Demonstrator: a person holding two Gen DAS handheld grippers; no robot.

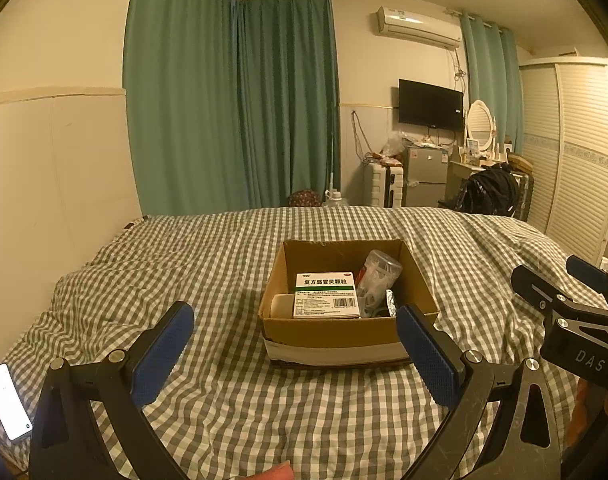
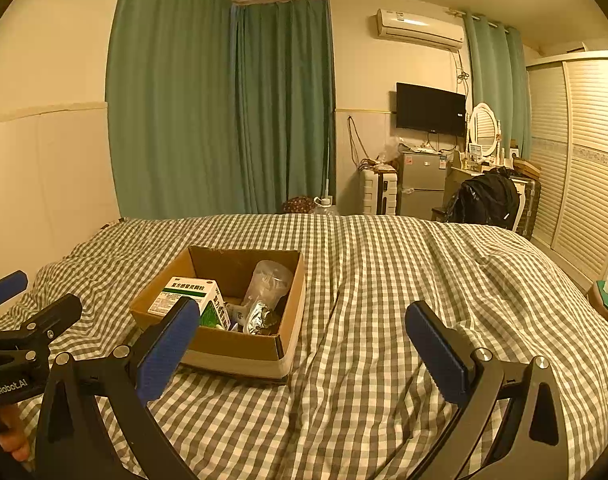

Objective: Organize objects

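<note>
Meds etc. already in box (image 1: 346, 332) at 12 o'clock (looks near done); left gripper (image 1: 295, 344) & right gripper (image 2: 302, 344) fingers spread, empty.

"复方感冒灵颗粒" and "999" on medicine box (image 1: 326, 295), "DAS" on right gripper (image 1: 576, 280), "GenRobot.AI" on left gripper (image 2: 13, 296)

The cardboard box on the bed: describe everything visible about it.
The cardboard box is brown, open-topped, its flaps gone or folded away, with a pale tape band round its base. It sits upright on the checked bedcover, touched by neither gripper. Inside lie a white medicine carton, a clear plastic container and a foil pack.
</note>
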